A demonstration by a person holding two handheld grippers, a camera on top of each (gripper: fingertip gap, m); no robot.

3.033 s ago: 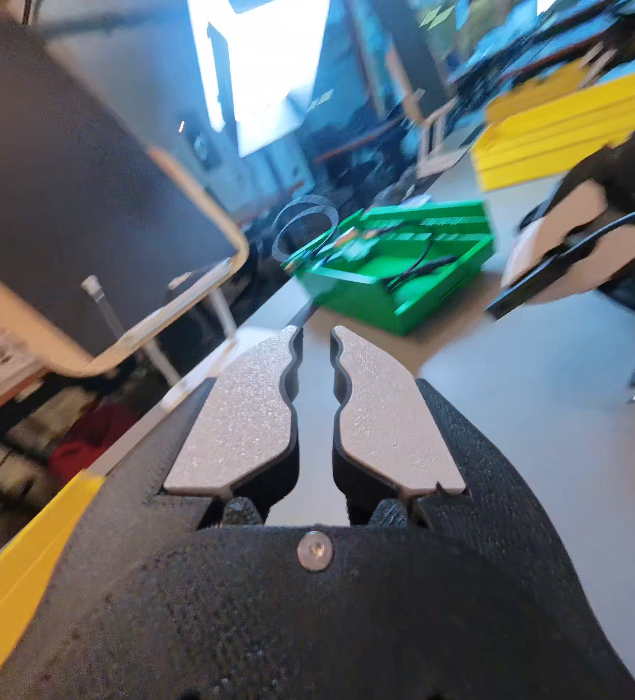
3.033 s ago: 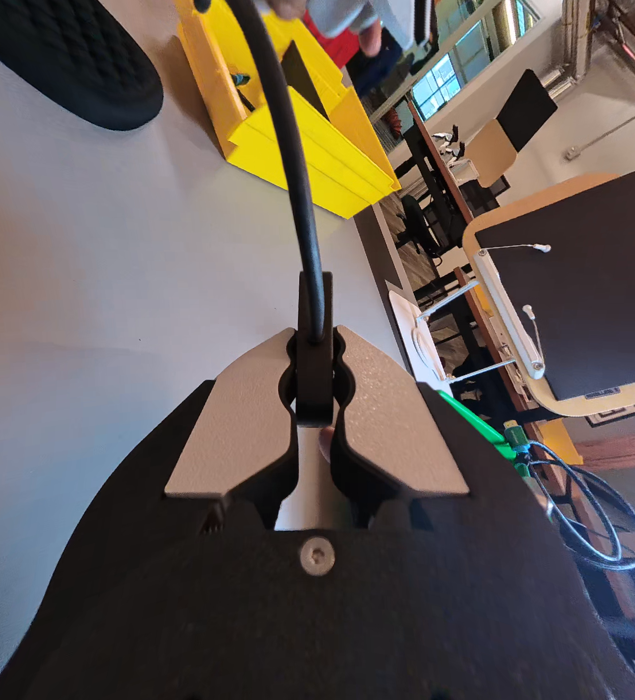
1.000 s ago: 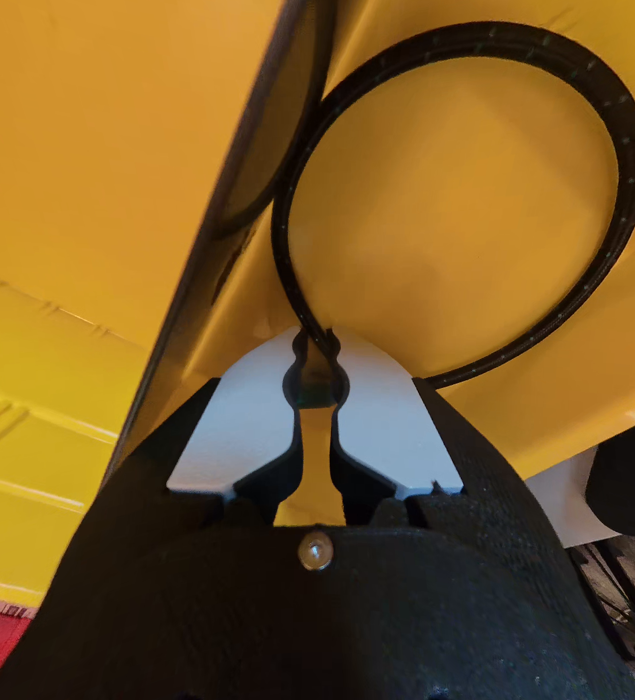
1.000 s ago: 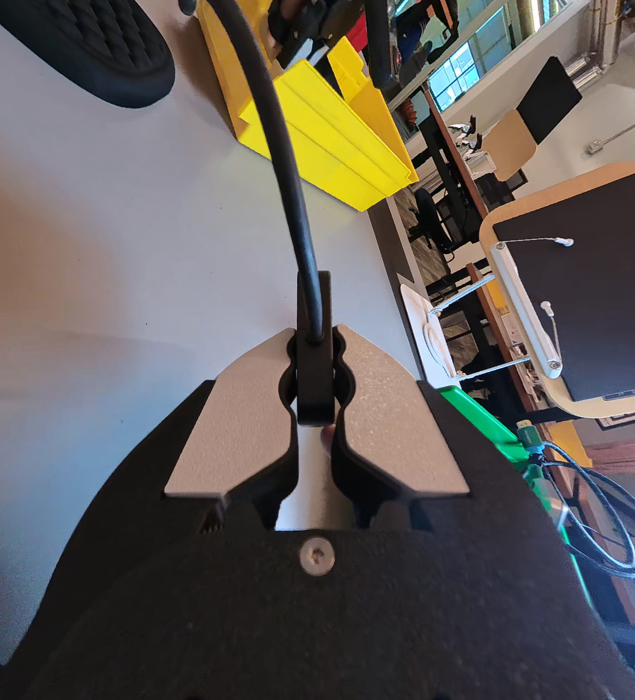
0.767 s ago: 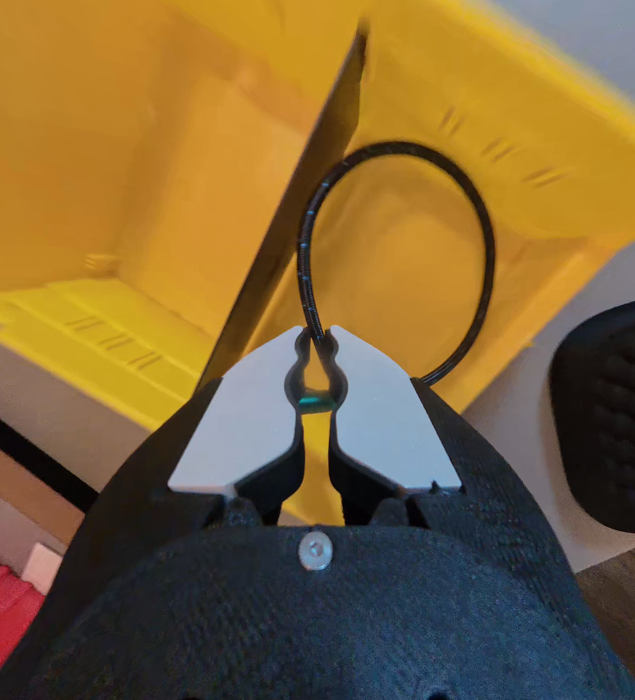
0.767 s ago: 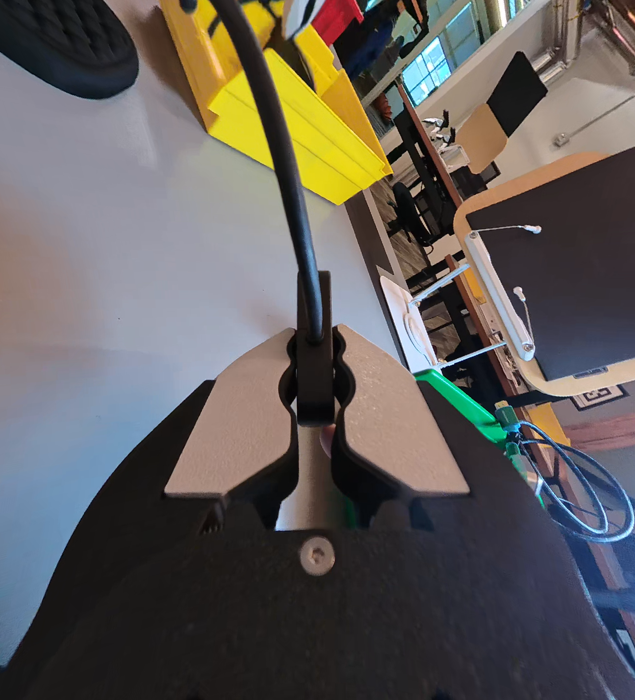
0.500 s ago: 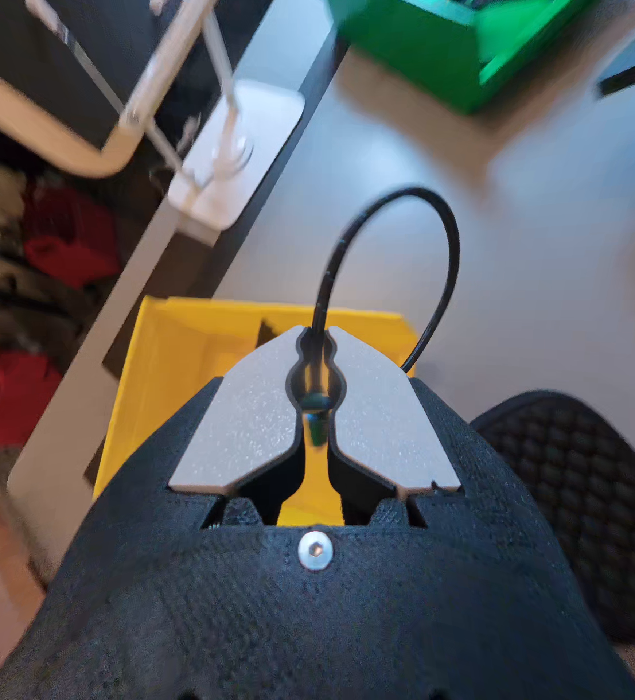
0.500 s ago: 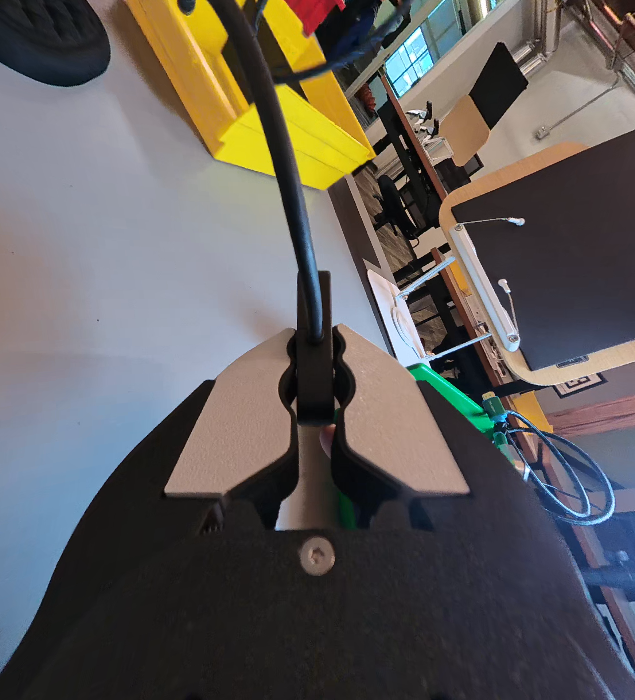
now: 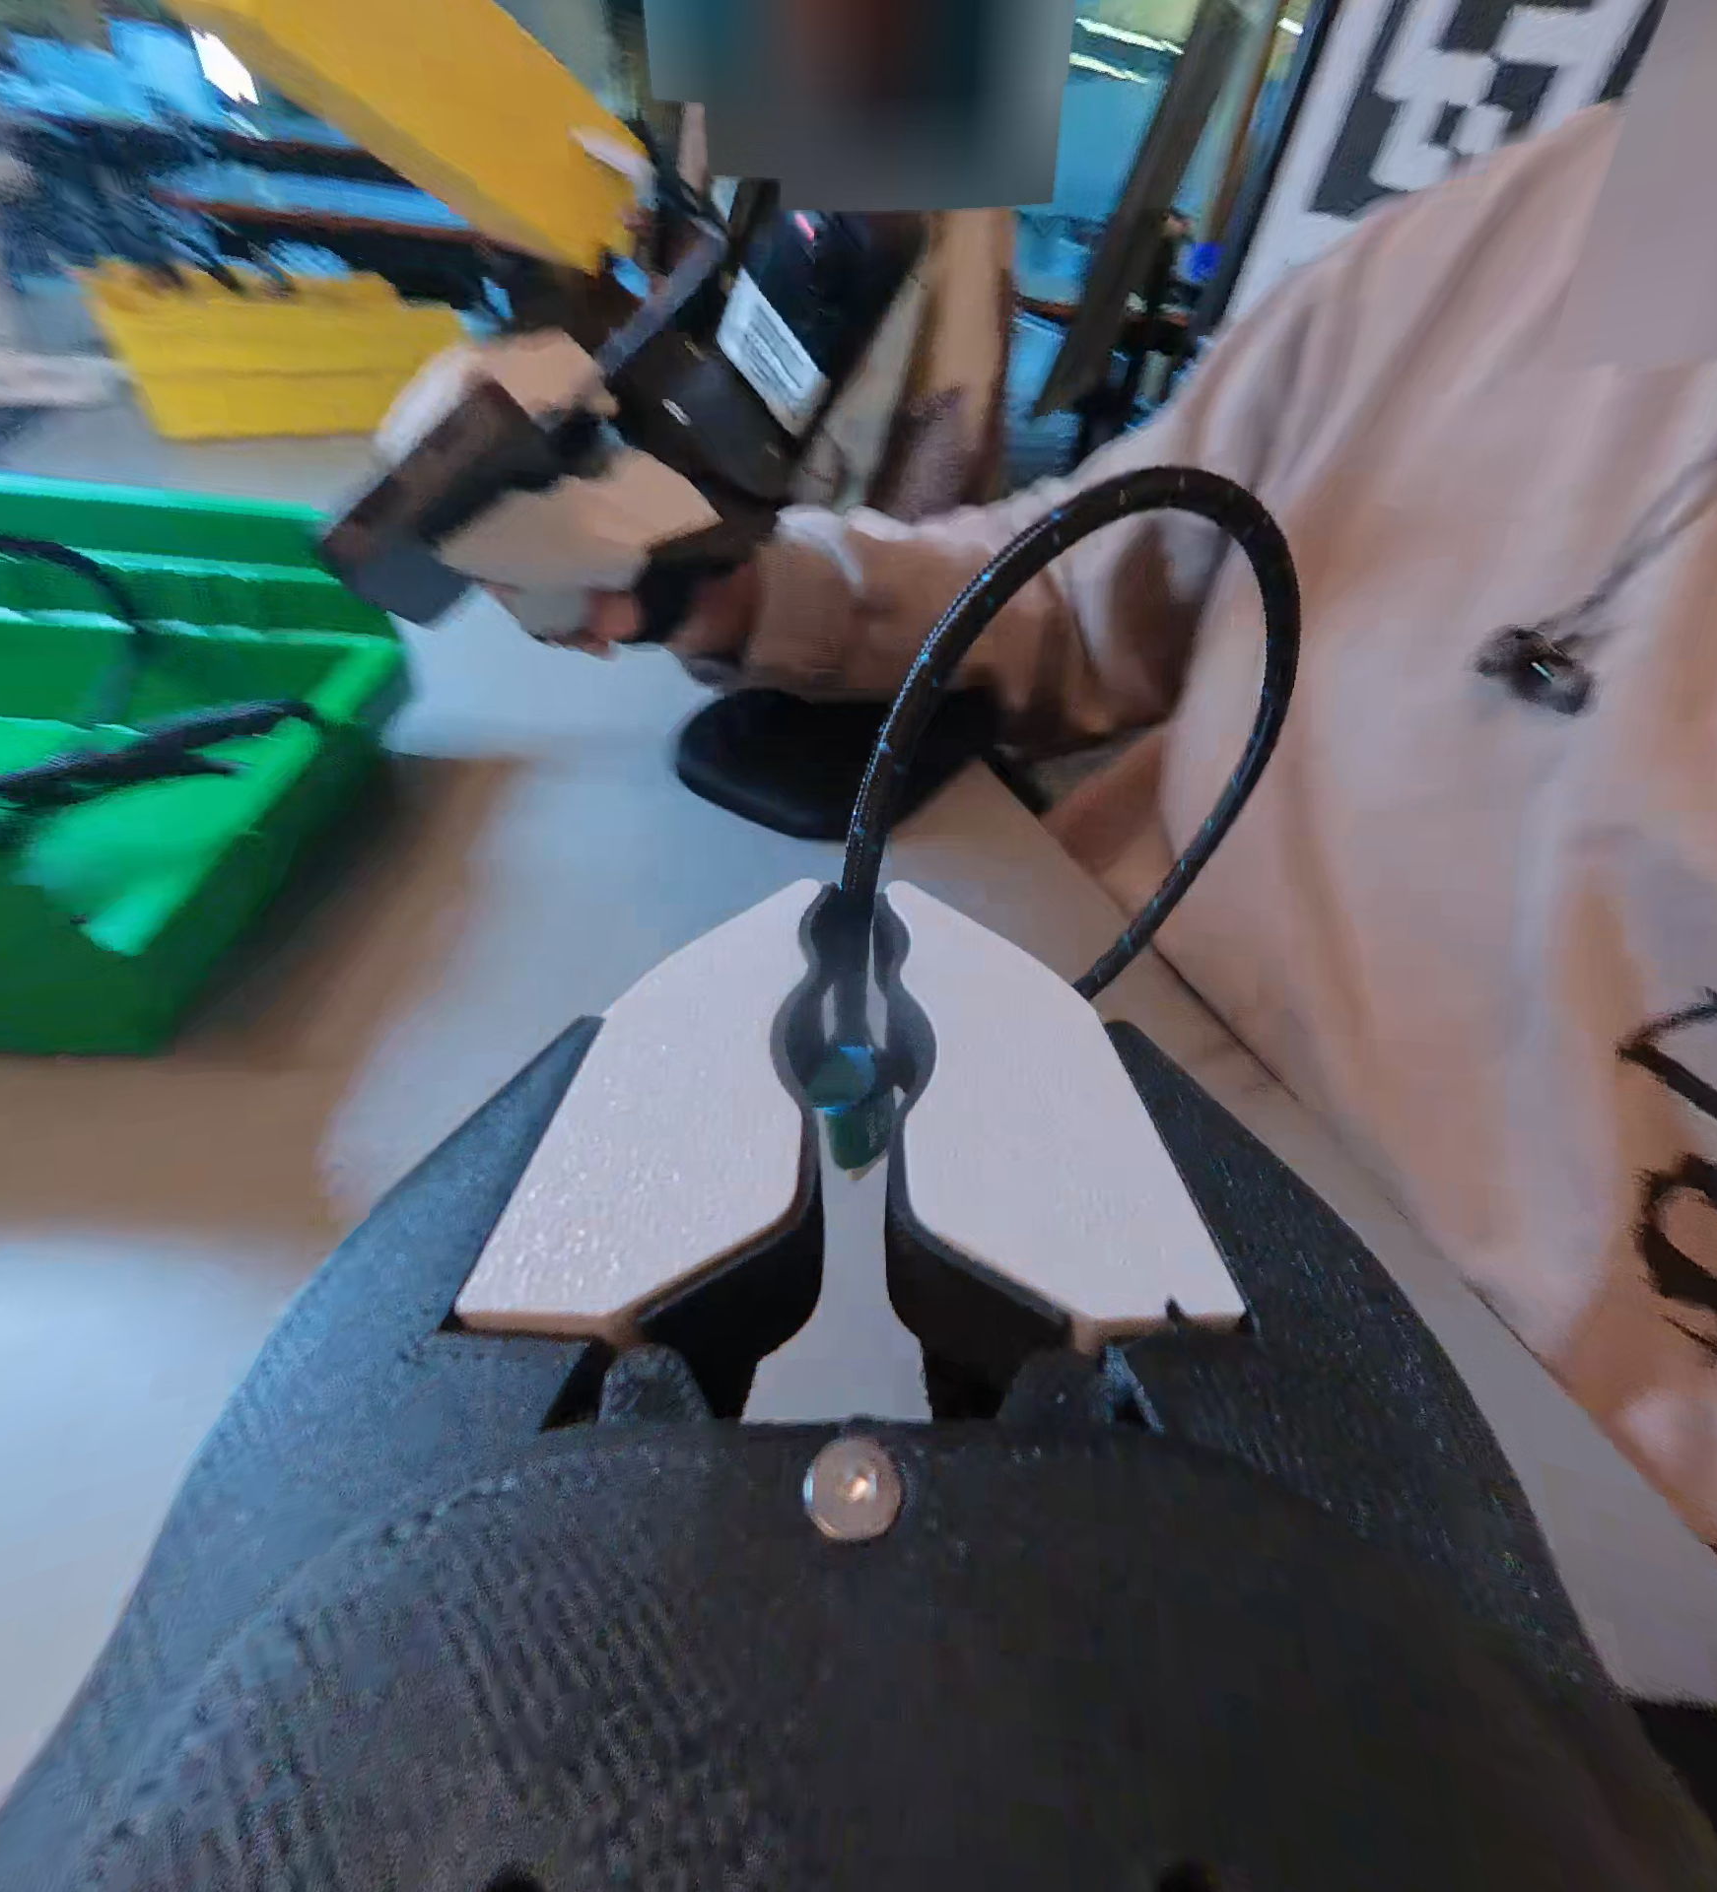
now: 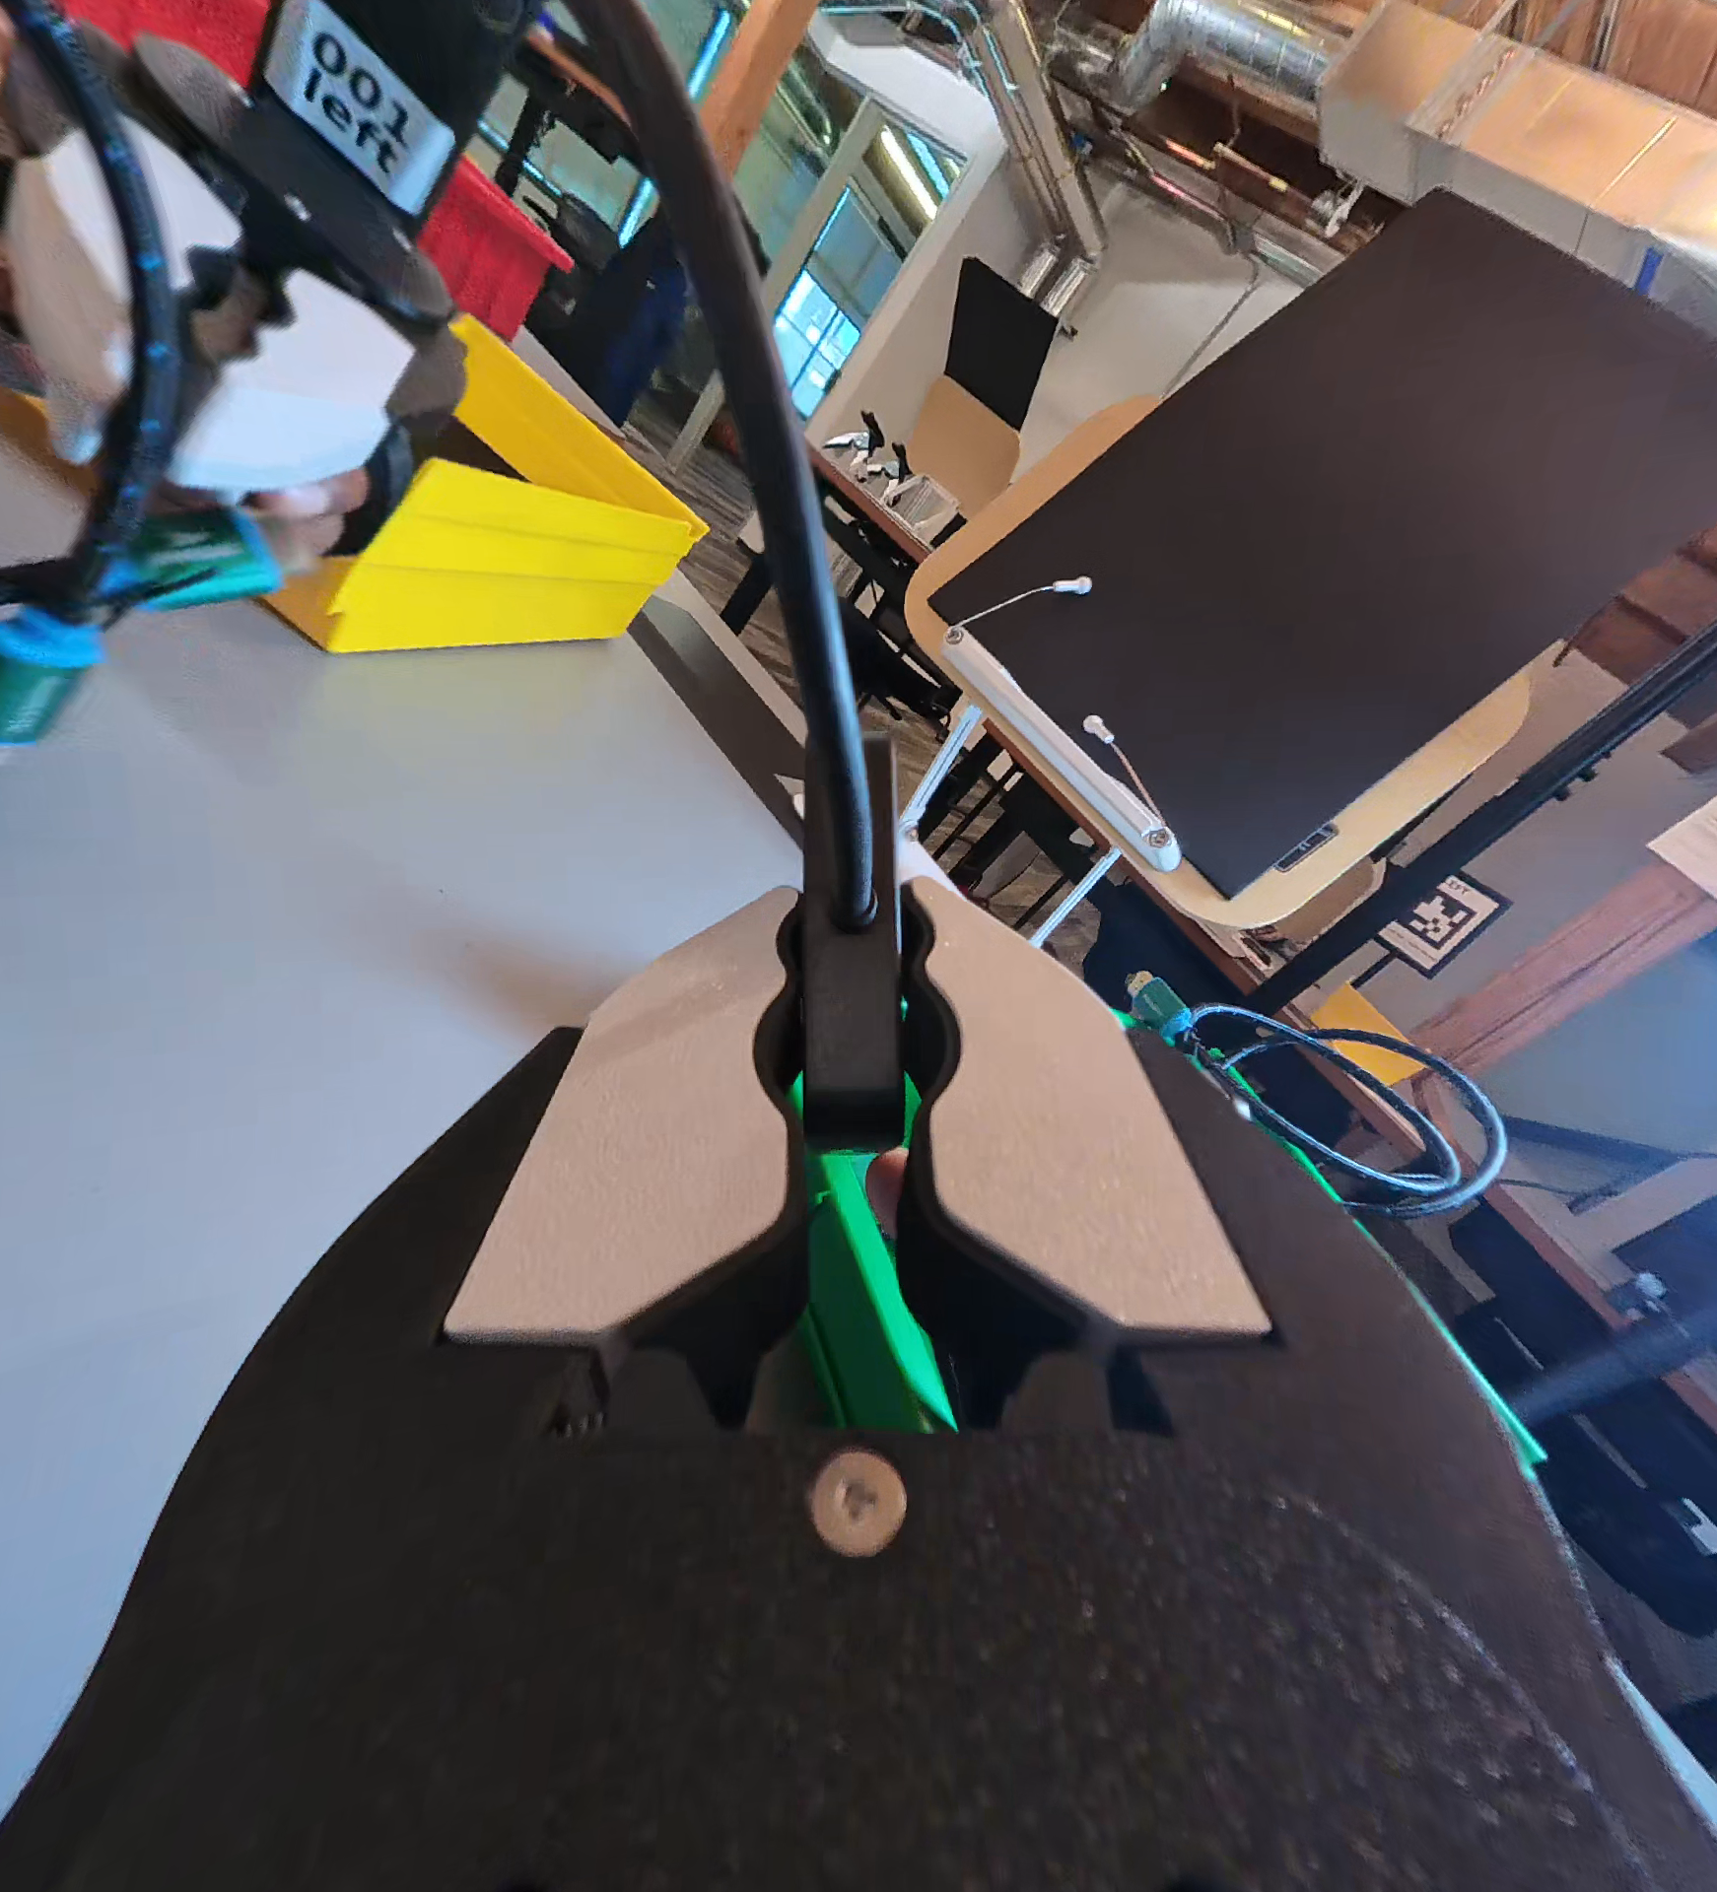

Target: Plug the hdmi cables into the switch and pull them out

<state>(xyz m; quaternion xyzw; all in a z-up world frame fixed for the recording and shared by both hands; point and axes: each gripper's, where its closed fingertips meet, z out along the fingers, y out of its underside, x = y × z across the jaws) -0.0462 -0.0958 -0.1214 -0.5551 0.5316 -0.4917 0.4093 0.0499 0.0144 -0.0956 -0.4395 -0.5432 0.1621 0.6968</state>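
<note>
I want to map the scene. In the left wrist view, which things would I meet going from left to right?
Green plastic bin → the other handheld gripper → braided black cable loop → person's beige sweatshirt.

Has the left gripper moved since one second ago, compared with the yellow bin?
Yes. The left gripper, shut on the braided cable, was inside the yellow bin; now it is out over the table, facing the green bin.

Grey table, windows, ducts
</note>
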